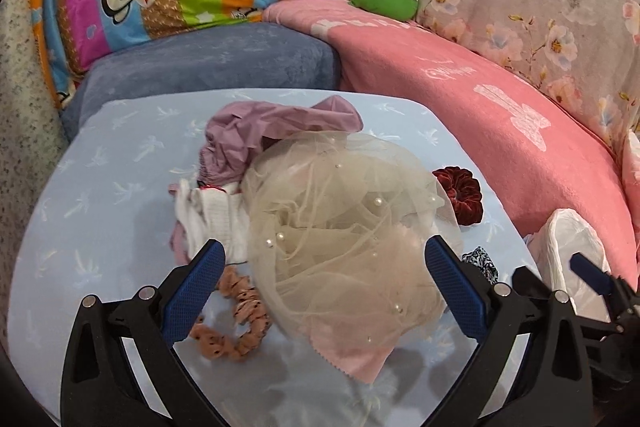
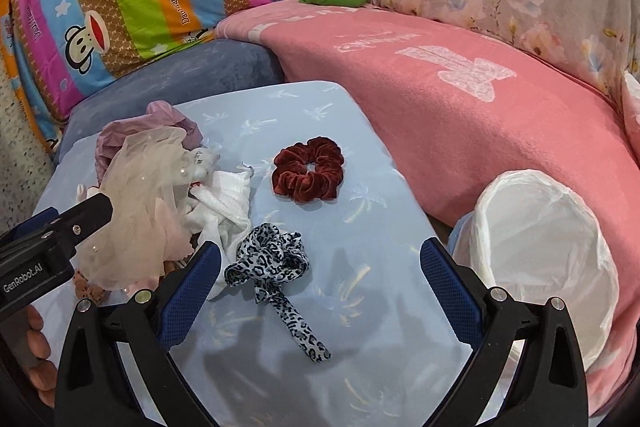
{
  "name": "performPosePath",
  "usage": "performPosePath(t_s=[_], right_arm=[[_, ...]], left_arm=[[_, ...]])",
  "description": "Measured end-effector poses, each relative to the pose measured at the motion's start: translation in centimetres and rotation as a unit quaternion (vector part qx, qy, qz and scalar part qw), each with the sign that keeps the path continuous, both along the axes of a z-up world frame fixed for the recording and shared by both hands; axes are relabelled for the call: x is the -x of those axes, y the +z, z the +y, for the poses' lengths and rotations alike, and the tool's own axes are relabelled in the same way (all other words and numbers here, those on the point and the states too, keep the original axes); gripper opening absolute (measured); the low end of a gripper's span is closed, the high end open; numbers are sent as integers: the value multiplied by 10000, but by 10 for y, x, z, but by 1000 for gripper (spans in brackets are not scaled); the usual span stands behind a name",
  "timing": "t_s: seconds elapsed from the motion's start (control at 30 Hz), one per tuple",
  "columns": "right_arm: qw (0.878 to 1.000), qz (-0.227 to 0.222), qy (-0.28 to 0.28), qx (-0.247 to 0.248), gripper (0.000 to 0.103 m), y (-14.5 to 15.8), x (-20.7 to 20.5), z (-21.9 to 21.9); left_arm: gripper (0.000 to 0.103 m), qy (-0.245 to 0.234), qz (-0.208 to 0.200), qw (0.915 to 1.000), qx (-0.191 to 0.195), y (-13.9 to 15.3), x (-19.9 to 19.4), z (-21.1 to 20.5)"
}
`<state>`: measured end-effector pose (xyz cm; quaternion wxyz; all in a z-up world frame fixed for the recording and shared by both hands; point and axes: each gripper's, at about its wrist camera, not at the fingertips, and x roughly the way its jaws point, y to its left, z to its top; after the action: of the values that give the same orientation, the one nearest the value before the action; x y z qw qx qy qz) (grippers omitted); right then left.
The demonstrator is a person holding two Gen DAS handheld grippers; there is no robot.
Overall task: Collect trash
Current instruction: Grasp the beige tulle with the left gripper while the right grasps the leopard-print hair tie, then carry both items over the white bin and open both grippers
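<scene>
Right wrist view: "GenRobot.AI" marks the left tongs (image 2: 100, 205); both tongs gape, right tongs (image 2: 320, 267) empty.

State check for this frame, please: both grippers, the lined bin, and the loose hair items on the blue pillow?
left gripper: open, over the tulle veil, not gripping.
right gripper: open, around the leopard scrunchie.
bin: lined, nothing visible inside.
red scrunchie: lying loose.
orange scrunchie: partly under veil.
</scene>
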<state>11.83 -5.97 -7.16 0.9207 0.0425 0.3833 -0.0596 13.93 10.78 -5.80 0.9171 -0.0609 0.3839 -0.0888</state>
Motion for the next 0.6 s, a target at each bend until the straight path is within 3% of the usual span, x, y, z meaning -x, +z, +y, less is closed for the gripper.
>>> performPosePath(t_s=[0.03, 0.2, 0.23, 0.3, 0.4, 0.47, 0.53, 0.6], right_arm=[[10000, 28, 19, -15, 93, -3, -2, 2], [9995, 218, 179, -105, 77, -21, -11, 8], [9993, 272, 216, -152, 70, -25, -13, 9], [9987, 364, 252, -236, 60, -32, -17, 9], [9974, 482, 336, -408, 37, -42, -19, 10], [9971, 476, 376, -459, 19, -43, -17, 11], [9971, 434, 407, -481, 9, -40, -14, 11], [9969, 354, 431, -556, 5, -32, -10, 9]], left_arm=[[91, -17, 36, 10000, 25, -2, -3, 0], [54, -200, 254, 9992, 252, -11, -9, 3], [51, -227, 273, 9990, 267, -12, -9, 4], [29, -312, 313, 9986, 276, -13, -10, 5], [6, -356, 373, 9982, 317, -14, -11, 6], [3, -350, 358, 9982, 322, -12, -8, 8], [1, -349, 262, 9986, 283, -6, -6, 8], [0, -365, 133, 9990, 225, 4, -2, 6]])
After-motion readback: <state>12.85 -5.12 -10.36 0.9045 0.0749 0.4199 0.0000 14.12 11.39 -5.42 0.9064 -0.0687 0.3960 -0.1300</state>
